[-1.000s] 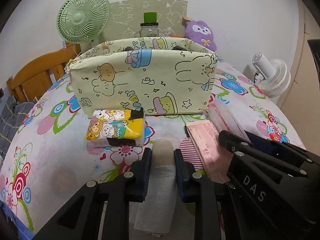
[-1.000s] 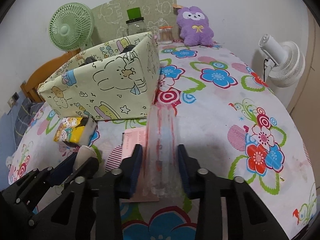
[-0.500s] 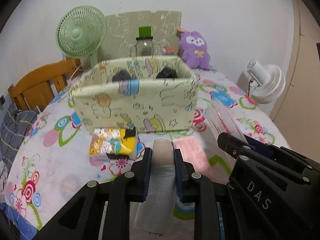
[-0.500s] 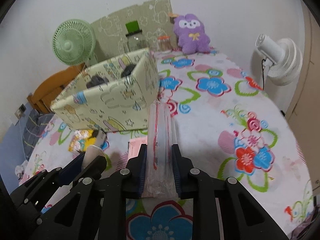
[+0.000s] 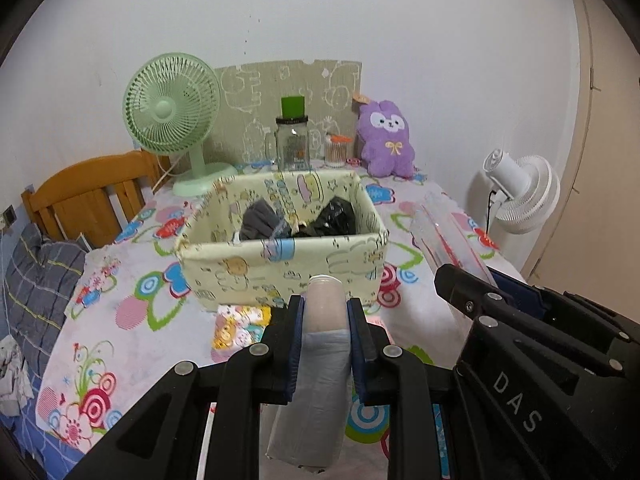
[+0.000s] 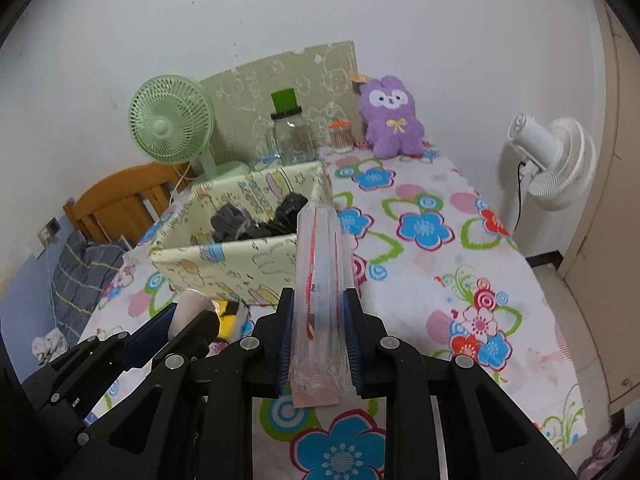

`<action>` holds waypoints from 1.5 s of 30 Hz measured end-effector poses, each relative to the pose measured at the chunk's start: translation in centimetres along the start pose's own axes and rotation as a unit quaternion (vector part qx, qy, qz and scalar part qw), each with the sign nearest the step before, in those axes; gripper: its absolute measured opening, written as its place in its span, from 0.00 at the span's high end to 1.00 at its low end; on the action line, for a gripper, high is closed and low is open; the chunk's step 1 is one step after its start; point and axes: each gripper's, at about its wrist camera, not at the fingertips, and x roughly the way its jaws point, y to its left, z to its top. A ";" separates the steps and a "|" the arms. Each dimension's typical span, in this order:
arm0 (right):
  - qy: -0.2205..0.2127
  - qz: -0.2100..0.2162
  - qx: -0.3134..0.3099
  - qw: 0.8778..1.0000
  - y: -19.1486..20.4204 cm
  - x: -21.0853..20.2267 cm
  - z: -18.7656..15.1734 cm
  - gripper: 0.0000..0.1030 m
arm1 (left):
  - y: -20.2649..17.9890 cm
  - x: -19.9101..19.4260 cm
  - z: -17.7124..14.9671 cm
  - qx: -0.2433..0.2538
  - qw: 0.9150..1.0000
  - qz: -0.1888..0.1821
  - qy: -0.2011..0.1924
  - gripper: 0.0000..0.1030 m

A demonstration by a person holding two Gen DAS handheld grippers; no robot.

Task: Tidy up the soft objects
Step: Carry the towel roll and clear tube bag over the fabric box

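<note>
Both grippers, left (image 5: 325,322) clamping its roll (image 5: 316,384), right (image 6: 319,322) its packet (image 6: 319,280), have risen

We read only one text: the white capitals "DAS" on the black body of the right gripper (image 5: 516,402), seen from the left wrist. Print on the clear red-striped packet (image 6: 320,264) and the yellow cartoon packet (image 5: 240,326) is too small for us to read.

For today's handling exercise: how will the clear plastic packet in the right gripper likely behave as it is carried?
The clear packet sticks out past the right gripper without drooping, so probably fairly stiff. Its glossy film may slip. It looks light.
</note>
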 end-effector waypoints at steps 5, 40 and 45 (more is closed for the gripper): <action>-0.006 -0.011 -0.007 1.000 1.1 -0.9 1.0 0.74 | 0.6 -0.8 1.1 0.005 1.000 -0.004 -0.004 0.81; -0.023 -0.009 -0.039 0.999 6.9 2.1 7.9 0.74 | 6.1 2.0 7.7 0.015 1.000 0.017 -0.017 0.81; -0.010 0.000 -0.031 0.999 6.9 4.2 8.5 0.74 | 6.5 3.6 8.2 0.011 1.000 0.016 -0.007 0.81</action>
